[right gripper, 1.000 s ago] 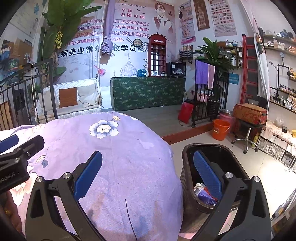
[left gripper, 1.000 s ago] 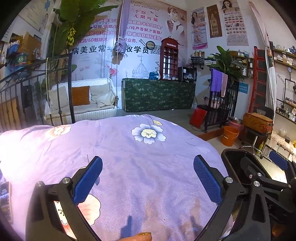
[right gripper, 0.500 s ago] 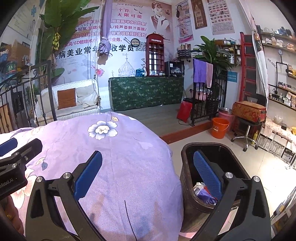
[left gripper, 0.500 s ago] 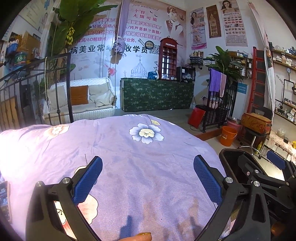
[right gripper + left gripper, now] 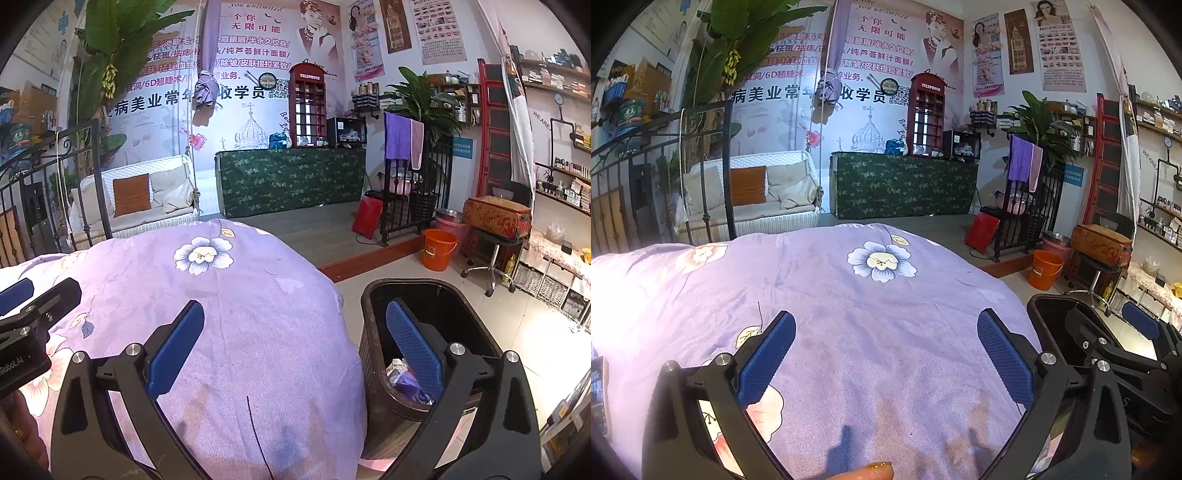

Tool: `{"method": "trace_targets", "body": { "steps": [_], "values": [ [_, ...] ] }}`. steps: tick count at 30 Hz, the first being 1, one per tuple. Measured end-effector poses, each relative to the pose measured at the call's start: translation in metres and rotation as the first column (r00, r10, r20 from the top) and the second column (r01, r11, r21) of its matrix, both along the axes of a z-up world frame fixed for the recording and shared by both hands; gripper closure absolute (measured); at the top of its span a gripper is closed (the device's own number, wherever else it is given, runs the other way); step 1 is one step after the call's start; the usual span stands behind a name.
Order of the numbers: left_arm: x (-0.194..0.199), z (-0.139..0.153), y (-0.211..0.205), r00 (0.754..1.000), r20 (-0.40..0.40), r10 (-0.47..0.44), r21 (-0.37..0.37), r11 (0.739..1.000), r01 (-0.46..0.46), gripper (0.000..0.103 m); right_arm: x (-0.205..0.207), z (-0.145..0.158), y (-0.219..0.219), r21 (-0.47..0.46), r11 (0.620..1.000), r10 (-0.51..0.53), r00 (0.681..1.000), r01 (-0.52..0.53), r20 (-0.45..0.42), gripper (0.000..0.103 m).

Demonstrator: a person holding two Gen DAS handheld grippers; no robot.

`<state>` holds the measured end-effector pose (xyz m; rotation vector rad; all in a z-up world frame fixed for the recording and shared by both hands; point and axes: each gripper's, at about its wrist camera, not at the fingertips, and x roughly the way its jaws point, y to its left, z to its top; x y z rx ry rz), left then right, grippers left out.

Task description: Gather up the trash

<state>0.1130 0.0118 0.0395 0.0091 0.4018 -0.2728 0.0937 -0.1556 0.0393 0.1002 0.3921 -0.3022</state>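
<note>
A dark trash bin (image 5: 373, 332) stands on the floor right of a table with a purple floral cloth (image 5: 240, 295). Crumpled trash (image 5: 402, 376) lies at its bottom. My right gripper (image 5: 295, 343) is open and empty, its right finger over the bin's mouth, its left finger over the cloth. My left gripper (image 5: 886, 350) is open and empty above the cloth (image 5: 849, 314). The bin's rim (image 5: 1045, 306) shows at the right in the left wrist view, behind the right gripper's body. No loose trash shows on the cloth.
An orange bucket (image 5: 439, 249) and a stool with a patterned case (image 5: 495, 218) stand on the floor beyond the bin. A green-covered counter (image 5: 291, 181) and a white sofa (image 5: 136, 195) are at the back. A black metal rail (image 5: 657, 177) runs at the left.
Both views shift only slightly; the grippers drift a little over the cloth and bin. Both stay open and empty.
</note>
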Motion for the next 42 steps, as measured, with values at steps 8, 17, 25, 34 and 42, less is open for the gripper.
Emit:
{"method": "trace_targets", "body": {
  "steps": [8,17,25,34,42],
  "values": [
    [-0.0002,0.0001,-0.0003,1.000,0.000,-0.001,-0.002,1.000,0.001,0.006,-0.0009,-0.0020,-0.0014,0.006,1.000,-0.002,1.000,0.002,-0.003,0.006],
    [-0.0010,0.0000,-0.0005,1.000,-0.001,-0.008,0.002,1.000,0.008,0.006,-0.0011,-0.0039,-0.0028,0.009,1.000,-0.007,1.000,0.007,-0.005,0.006],
    [-0.0019,0.0005,-0.0002,1.000,-0.002,-0.008,0.000,1.000,0.008,0.006,-0.0018,-0.0050,-0.0013,0.009,1.000,-0.008,1.000,0.008,-0.004,0.006],
    [-0.0021,0.0005,-0.0004,1.000,-0.003,-0.009,-0.001,1.000,0.009,0.006,-0.0018,-0.0052,-0.0019,0.009,1.000,-0.008,1.000,0.008,-0.005,0.006],
    [-0.0018,0.0009,-0.0003,1.000,-0.003,-0.009,-0.001,1.000,0.009,0.006,-0.0016,-0.0051,-0.0010,0.010,1.000,-0.008,1.000,0.009,-0.005,0.006]
  ]
}}
